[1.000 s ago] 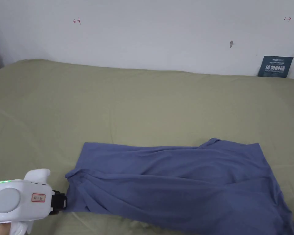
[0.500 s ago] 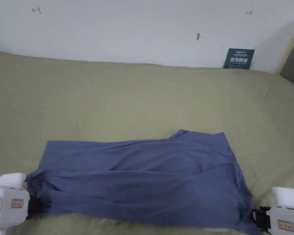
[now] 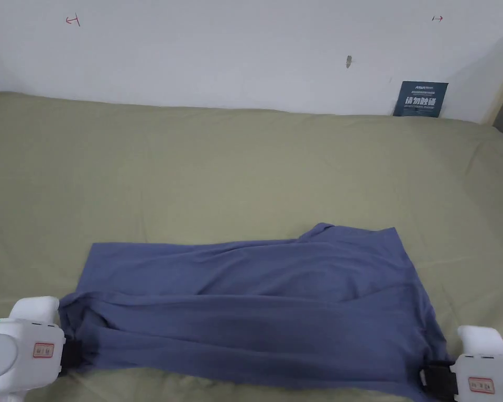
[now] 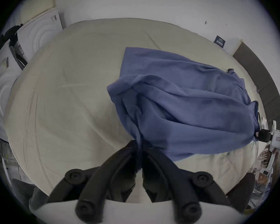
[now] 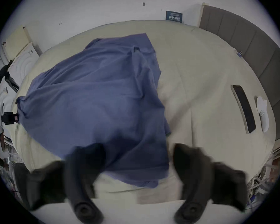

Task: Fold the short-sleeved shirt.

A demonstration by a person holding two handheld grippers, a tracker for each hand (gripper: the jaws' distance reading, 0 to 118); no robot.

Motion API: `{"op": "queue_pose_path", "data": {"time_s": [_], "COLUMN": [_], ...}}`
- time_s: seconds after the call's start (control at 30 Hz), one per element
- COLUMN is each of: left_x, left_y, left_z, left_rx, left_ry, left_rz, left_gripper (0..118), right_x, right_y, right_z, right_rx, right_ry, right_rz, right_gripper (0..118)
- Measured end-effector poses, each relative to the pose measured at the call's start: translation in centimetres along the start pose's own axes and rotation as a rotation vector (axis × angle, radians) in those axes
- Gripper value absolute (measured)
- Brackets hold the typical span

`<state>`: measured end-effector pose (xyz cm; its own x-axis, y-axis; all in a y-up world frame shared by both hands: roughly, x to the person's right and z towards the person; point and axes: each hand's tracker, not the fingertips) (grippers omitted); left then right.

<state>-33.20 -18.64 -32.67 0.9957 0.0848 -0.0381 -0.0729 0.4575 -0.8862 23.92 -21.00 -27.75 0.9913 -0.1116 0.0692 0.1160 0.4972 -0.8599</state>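
Observation:
A blue short-sleeved shirt (image 3: 255, 314) lies spread and wrinkled across the olive bed sheet (image 3: 245, 172). At its near left corner, my left gripper (image 3: 72, 356) is shut on bunched fabric. The left gripper view shows both jaws (image 4: 140, 148) pressed together on the shirt (image 4: 184, 106), which rises slightly from them. My right gripper (image 3: 426, 382) sits at the near right corner. In the right gripper view its jaws (image 5: 137, 161) stand wide apart and blurred, with the shirt's edge (image 5: 95, 98) lying between them.
A dark sign card (image 3: 421, 99) leans on the white wall behind the bed. A phone (image 5: 243, 108) and a small white item (image 5: 263, 116) lie on the sheet to the right, near a grey headboard (image 5: 249, 46). White boxes (image 4: 39, 33) stand beyond the left end.
The head camera has swung right. My right gripper has come into view at the shirt's near right corner. The left gripper still holds the left corner.

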Motion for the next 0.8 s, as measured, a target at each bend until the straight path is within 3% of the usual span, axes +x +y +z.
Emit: {"op": "queue_pose_path", "data": {"time_s": [0.03, 0.17, 0.37, 0.43, 0.5, 0.63, 0.8], "left_x": [0.0, 0.0, -0.5, -1.1, -1.8, -2.9, -4.6], "left_y": [-0.1, -0.4, -2.1, -3.0, -4.1, -6.5, -8.7], "left_z": [0.1, 0.9, 2.5, 3.2, 3.8, 5.4, 6.7], "left_rx": [0.001, 0.017, 0.026, 0.021, 0.008, -0.013, -0.023], "left_ry": [0.001, 0.014, 0.002, 0.0, -0.021, -0.021, -0.041], "left_rz": [0.0, -0.008, -0.004, -0.005, 0.019, -0.003, 0.031], "left_gripper": [7, 7, 7, 7, 7, 7, 7], "right_x": [-0.2, 0.0, 0.5, 0.7, 0.0, -1.3, -2.1], "right_y": [0.0, -0.3, -2.6, -3.8, -5.4, -7.9, -10.1], "right_z": [0.3, 1.2, 5.3, 6.5, 8.4, 10.4, 11.4], "right_rx": [0.019, 0.035, 0.061, 0.063, 0.044, 0.035, 0.03], "right_ry": [0.032, -0.027, -0.01, -0.025, 0.027, 0.001, 0.024], "right_rz": [-0.001, 0.048, -0.031, -0.025, -0.071, -0.022, -0.044], "right_gripper": [6, 6, 6, 6, 6, 6, 6]}}
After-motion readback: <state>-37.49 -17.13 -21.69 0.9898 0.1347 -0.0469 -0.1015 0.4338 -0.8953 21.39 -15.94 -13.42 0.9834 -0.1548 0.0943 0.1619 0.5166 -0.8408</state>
